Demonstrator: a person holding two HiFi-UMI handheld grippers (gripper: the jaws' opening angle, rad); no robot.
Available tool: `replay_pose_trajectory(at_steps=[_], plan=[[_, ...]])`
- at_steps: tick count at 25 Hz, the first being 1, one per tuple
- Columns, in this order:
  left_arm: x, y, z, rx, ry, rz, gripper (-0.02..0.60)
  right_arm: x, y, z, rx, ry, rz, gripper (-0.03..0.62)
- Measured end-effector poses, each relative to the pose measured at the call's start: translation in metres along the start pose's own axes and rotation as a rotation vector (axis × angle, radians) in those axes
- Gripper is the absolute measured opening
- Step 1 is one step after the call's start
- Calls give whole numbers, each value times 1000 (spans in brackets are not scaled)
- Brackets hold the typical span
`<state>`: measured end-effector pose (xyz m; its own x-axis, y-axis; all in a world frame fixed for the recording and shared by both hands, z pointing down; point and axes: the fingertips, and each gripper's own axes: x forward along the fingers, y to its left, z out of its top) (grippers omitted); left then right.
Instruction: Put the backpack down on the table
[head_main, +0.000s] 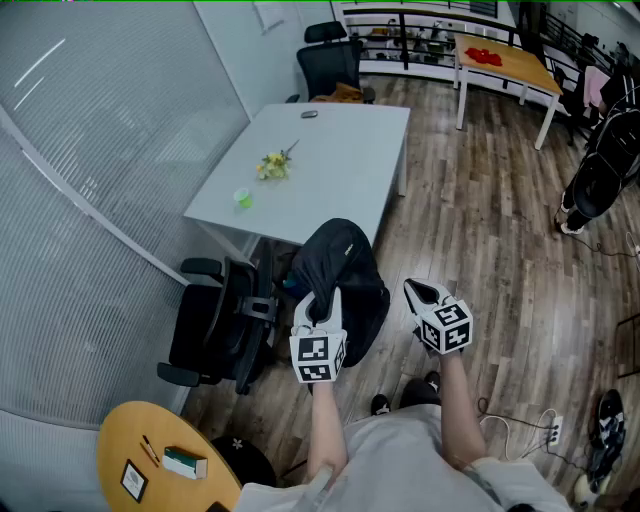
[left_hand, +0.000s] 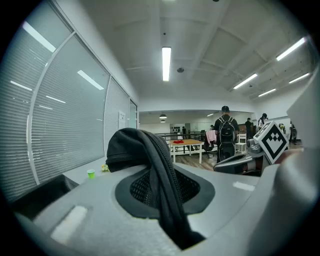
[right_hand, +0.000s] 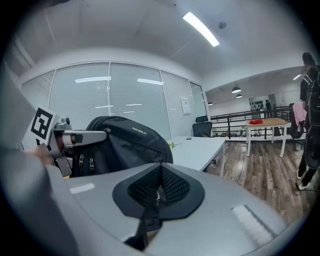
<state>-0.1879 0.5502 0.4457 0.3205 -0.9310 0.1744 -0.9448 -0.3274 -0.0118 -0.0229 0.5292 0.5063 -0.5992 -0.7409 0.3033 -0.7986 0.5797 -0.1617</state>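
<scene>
Currently: backpack aloft, short of table

Black backpack (head_main: 345, 270) hangs above the floor at the near edge of the white table (head_main: 350, 150), beside an office chair (head_main: 215, 325). Left gripper (head_main: 320, 303) is clamped on its zippered top fold (left_hand: 161, 160). Right gripper (head_main: 421, 293) is just beside the bag, jaws pinched on a thin dark strap (right_hand: 144, 224).

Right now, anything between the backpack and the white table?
Nothing visible. The backpack hangs from the left tongs at the near edge of the white table. The black office chair stands off to the left; the yellow flowers and green cup lie on the table's left side.
</scene>
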Motion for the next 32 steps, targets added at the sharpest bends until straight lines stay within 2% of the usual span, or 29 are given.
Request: replay_pose_trajectory(at_steps=[7, 12, 17, 22, 32], plan=[[-22, 12, -2, -1, -12, 2, 61, 3, 26, -6, -4, 0, 14, 0], [-29, 17, 4, 18, -20, 0, 61, 1, 28, -2, 19, -22, 5, 0], [-41, 20, 21, 37, -68, 3, 61, -3, 37, -16, 47, 22, 48, 0], [-25, 19, 32, 43, -95, -6, 61, -1, 24, -24, 39, 53, 39, 0], [32, 26, 52, 40, -136, -12, 60, 35, -22, 7, 101, -1, 44, 0]])
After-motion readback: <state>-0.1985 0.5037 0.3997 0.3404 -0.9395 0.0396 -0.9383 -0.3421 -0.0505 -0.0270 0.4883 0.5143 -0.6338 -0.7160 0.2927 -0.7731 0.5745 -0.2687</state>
